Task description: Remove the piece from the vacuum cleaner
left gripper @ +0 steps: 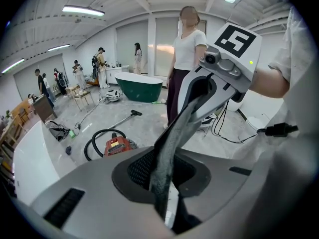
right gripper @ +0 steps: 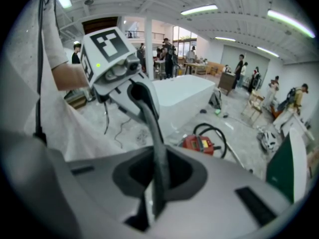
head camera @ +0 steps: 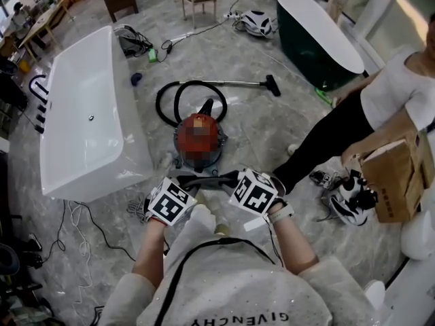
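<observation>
Grey and strip-like, the piece [head camera: 207, 180] in the head view spans from the left gripper [head camera: 182, 185] to the right gripper [head camera: 234, 180], clear of the red vacuum cleaner [head camera: 198, 140] and just on its near side, toward the person. In the left gripper view the left gripper [left gripper: 162, 203] has its jaws almost together, pinching one end of the piece [left gripper: 172, 138], which runs up to the right gripper [left gripper: 202, 91], with the vacuum cleaner [left gripper: 115, 146] on the floor beyond. In the right gripper view the right gripper [right gripper: 157, 198] likewise has its jaws nipped narrowly on the other end of the piece [right gripper: 157, 143], which leads up into the left gripper [right gripper: 134, 91], the vacuum cleaner [right gripper: 199, 144] standing apart behind it.
</observation>
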Demonstrator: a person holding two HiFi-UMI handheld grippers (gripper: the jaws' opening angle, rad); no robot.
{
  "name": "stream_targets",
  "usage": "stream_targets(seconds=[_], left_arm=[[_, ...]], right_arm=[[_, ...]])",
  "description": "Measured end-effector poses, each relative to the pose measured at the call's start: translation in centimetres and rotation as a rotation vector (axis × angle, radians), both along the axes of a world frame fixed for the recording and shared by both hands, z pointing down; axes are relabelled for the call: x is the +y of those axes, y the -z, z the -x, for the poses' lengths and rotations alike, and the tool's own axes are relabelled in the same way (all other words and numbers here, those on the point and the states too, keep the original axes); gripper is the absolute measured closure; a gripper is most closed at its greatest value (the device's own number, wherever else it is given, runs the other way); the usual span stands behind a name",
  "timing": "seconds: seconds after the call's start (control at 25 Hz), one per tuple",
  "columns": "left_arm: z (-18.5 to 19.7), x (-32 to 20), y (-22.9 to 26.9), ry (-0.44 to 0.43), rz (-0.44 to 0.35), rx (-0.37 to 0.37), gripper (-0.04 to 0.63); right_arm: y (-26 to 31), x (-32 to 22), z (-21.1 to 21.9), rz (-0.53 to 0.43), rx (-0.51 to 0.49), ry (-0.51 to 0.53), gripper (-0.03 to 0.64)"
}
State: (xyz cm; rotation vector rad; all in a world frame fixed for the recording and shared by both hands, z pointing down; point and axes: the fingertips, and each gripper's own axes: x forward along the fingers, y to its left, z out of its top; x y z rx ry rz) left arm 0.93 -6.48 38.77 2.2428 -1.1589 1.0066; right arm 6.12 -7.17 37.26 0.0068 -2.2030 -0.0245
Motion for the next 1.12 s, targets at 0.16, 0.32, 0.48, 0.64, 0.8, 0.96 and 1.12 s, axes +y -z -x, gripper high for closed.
stream_targets(seconds=[0.16,0.32,0.48,0.64,0.8,0.96,1.12], left_arm=[[0.0,0.5,-0.4,0.004,0.011,0.006,0.526],[0.2,0.9,-0.5,0.022,0.02,0.023,0.526],[0.3,1.1,-0.8,0.034,0.027,0.035,0.526],[0.1,1.4,-1.2,0.04,0.035,0.041,0.526],[0.0,1.8,-1.7,0.047,0.043,0.047,0.526],[-0.1,2.1,-1.9,0.055,0.048,0.055,0.526],[0.0,2.4,-1.8,0.056,0.049,0.053,0.526]], right_arm=[[-0.3,0.4,0.1,0.012,0.003,0.005,0.578],[-0.6,0.7,0.3,0.016,0.009,0.012,0.578],[-0.8,0.9,0.4,0.023,0.016,0.017,0.577],[-1.2,1.1,0.3,0.029,0.025,0.02,0.578],[-1.7,1.5,0.1,0.035,0.037,0.024,0.578],[-1.8,1.7,0.1,0.036,0.042,0.028,0.578],[-1.8,2.0,0.2,0.037,0.04,0.028,0.578]])
